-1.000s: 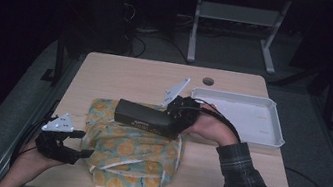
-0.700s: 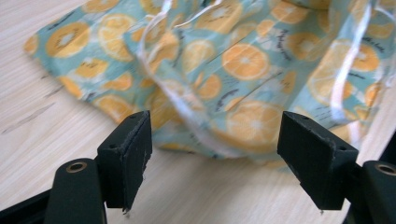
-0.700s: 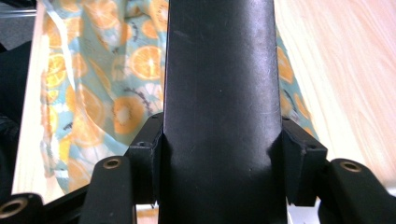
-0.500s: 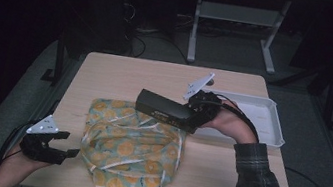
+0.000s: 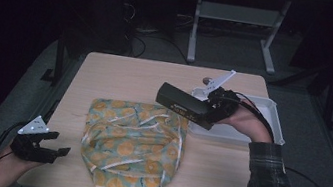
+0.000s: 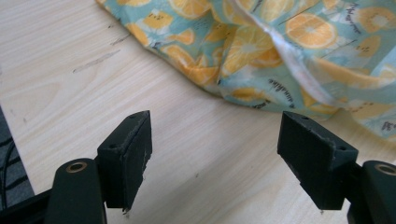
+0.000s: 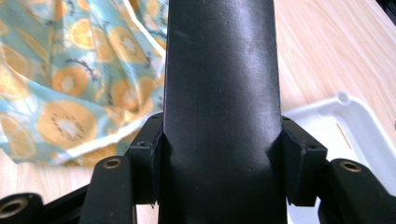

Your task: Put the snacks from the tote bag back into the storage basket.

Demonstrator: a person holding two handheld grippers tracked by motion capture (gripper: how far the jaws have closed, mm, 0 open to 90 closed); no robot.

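Left gripper (image 5: 52,148) near counter (image 5: 122,74) edge, jaws wide apart, holding nothing. Orange-print blue cloth bag (image 5: 133,146) lies flat mid-counter. Right gripper (image 5: 212,112) squeezes long black box (image 5: 184,105), held above counter; long way points level toward left, over bag edge. White plastic tray (image 5: 272,115) behind.

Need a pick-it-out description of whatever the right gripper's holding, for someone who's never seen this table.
On the wooden table, look right of the orange-print cloth bag, by the white tray. There the right gripper is clamped on a long black box held in the air. It is the only dark, rigid, rectangular thing there, plain and glossy, with a small label on its side.
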